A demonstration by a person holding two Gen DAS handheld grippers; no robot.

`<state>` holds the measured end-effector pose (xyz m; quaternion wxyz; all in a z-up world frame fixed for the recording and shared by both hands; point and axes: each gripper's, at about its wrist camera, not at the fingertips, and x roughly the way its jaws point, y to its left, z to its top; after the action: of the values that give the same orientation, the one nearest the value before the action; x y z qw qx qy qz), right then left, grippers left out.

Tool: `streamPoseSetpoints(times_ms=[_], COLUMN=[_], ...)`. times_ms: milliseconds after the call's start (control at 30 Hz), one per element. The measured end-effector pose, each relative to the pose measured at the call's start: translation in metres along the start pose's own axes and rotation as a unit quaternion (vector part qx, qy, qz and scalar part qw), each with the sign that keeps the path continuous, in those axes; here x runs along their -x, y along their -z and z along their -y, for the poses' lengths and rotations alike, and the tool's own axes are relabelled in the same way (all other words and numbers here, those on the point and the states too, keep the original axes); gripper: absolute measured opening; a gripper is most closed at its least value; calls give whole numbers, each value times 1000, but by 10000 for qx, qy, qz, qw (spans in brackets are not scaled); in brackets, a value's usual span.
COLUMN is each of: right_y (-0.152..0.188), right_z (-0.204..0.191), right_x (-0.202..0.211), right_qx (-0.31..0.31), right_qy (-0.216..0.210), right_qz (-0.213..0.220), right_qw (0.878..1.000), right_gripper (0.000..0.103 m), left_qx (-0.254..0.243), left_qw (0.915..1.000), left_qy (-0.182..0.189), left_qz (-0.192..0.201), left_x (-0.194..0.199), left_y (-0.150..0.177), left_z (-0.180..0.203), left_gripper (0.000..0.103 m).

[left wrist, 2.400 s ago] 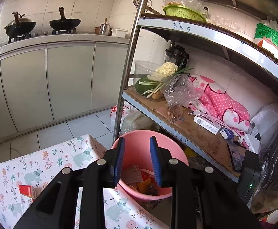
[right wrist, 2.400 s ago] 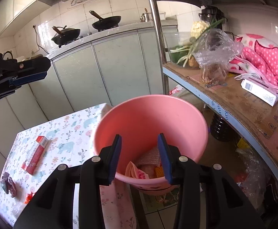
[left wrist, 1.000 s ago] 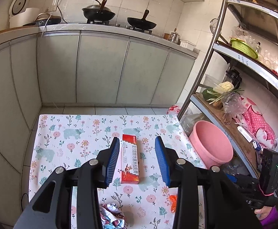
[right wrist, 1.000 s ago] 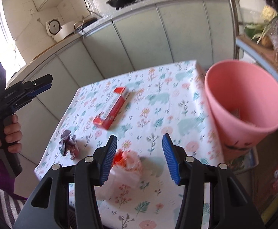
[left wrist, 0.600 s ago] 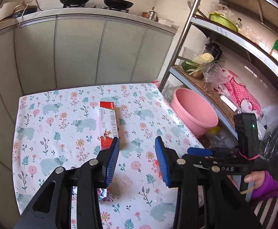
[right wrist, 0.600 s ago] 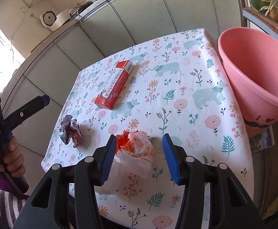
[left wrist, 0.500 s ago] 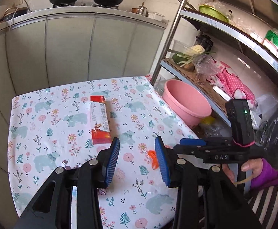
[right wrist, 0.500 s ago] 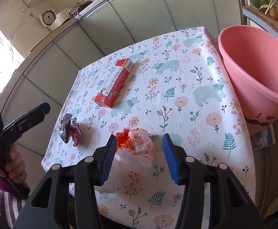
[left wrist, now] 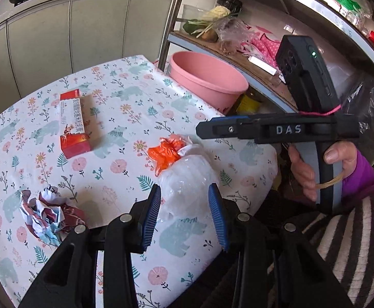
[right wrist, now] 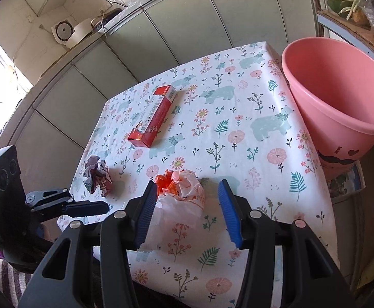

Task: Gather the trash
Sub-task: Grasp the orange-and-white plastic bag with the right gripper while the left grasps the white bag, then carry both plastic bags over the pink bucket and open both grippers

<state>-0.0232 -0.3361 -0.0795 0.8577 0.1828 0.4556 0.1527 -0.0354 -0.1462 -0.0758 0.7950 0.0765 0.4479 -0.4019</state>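
Note:
A crumpled white and orange plastic bag (left wrist: 187,177) (right wrist: 184,195) lies near the front edge of the floral table (left wrist: 125,95). My right gripper (right wrist: 187,210) (left wrist: 199,129) hovers just above it, open, and the bag shows between the blue pads. My left gripper (left wrist: 184,215) (right wrist: 102,206) is open and low at the table's near-left edge, beside a crumpled paper ball (left wrist: 45,213) (right wrist: 97,174), with nothing gripped. A red carton (left wrist: 72,125) (right wrist: 153,118) lies further back. The pink bucket (left wrist: 207,77) (right wrist: 341,89) stands off the table's right edge.
A metal rack (left wrist: 171,20) with vegetables, bags and a pink cloth rises behind the bucket. Grey kitchen cabinets (right wrist: 187,25) run along the far side. A hand (left wrist: 305,172) in a purple sleeve holds the right gripper's handle. A striped garment (left wrist: 353,243) fills the near right.
My left gripper has swung down and toward the near edge of the table, rolling as it went; the bag and paper ball now lie close in front of it. The right gripper barely moved.

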Motion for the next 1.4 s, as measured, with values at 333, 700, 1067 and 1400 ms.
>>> streamPoseSetpoints(times_ms=[333, 700, 1067, 1400], right_y=[0, 0, 7, 6], right_z=[1, -6, -9, -16], right_x=[-4, -25, -42, -35], right_qx=[-98, -70, -22, 364], right_qy=[-35, -173, -256, -211], right_qz=[-90, -480, -804, -601], right_qw=[9999, 9987, 9964, 9973], right_gripper=[51, 51, 50, 38], left_qx=[-148, -19, 316, 445], left_qw=[9999, 9978, 9957, 9945], left_qy=[-14, -269, -396, -496], left_qz=[-16, 603, 774, 804], left_x=[-13, 37, 49, 49], left_y=[7, 11, 11, 6], left_z=[0, -10, -27, -33], left_gripper=[11, 4, 4, 4])
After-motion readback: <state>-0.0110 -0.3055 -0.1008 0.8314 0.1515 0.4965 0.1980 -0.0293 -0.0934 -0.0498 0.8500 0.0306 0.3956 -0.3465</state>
